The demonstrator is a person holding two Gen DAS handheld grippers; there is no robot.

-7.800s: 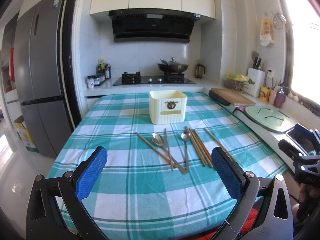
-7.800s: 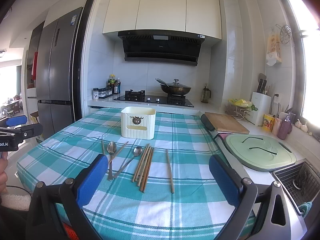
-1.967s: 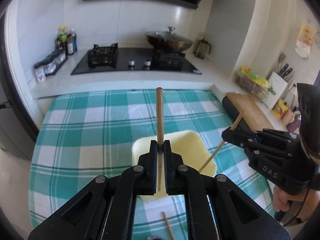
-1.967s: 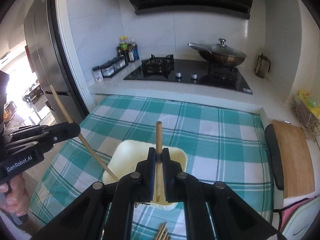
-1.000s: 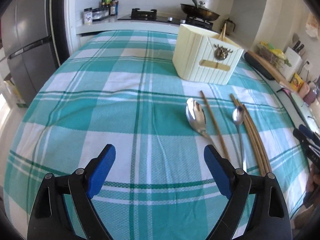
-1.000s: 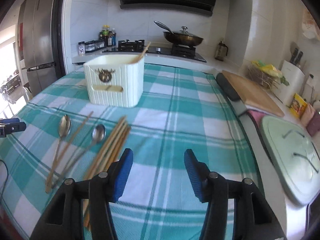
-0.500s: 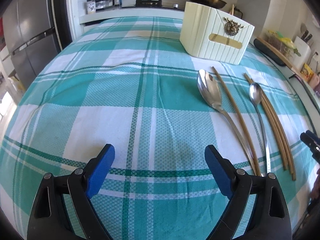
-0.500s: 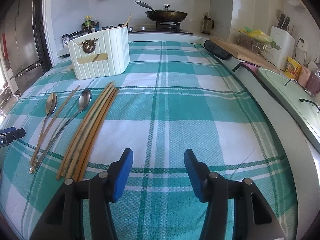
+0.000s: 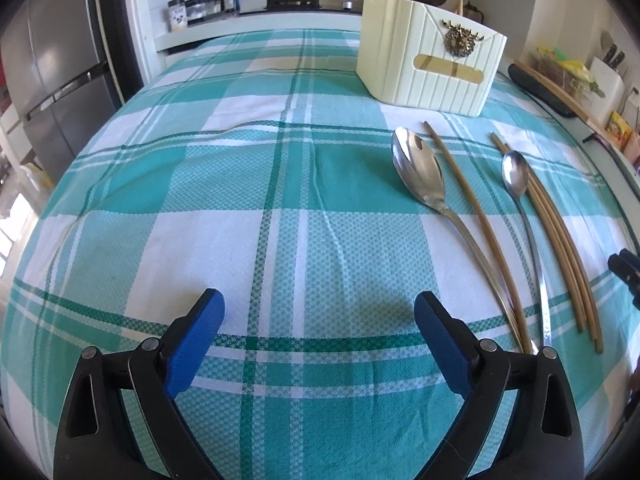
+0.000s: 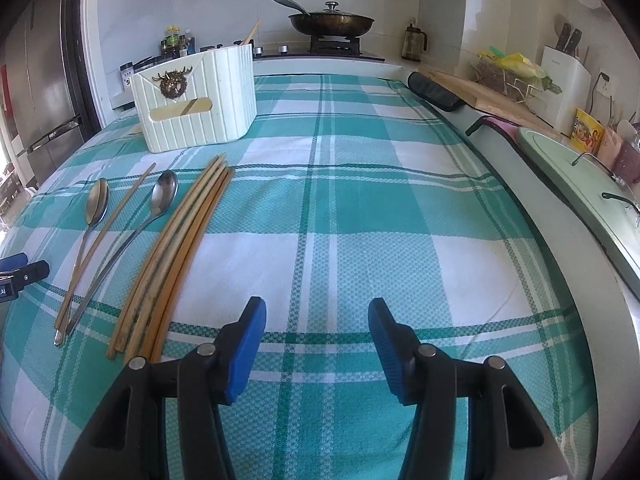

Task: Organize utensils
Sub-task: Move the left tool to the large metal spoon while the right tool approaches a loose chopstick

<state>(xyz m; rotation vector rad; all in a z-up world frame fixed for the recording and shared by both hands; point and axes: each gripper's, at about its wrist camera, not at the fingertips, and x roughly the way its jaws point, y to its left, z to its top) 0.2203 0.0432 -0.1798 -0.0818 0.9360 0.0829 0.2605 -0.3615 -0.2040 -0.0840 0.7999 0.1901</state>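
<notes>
Both tools spread apart, empty, left tool [image 9: 316, 316], right tool [image 10: 316, 320], near cream ribbed plastic utensil box [image 10: 200, 96], wooden chopsticks [image 10: 176, 256] and two steel spoons [image 9: 420, 176] in front of it.

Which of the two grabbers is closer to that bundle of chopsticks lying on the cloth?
Right. The right gripper sits just beside the chopstick bundle's near ends; the left gripper is beyond both spoons.

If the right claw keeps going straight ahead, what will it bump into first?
Probably nothing soon. The right claw points along bare checked tablecloth; the chopstick bundle and the cream holder lie off to its left. Far ahead is the stove counter, though depth is hard to judge.
</notes>
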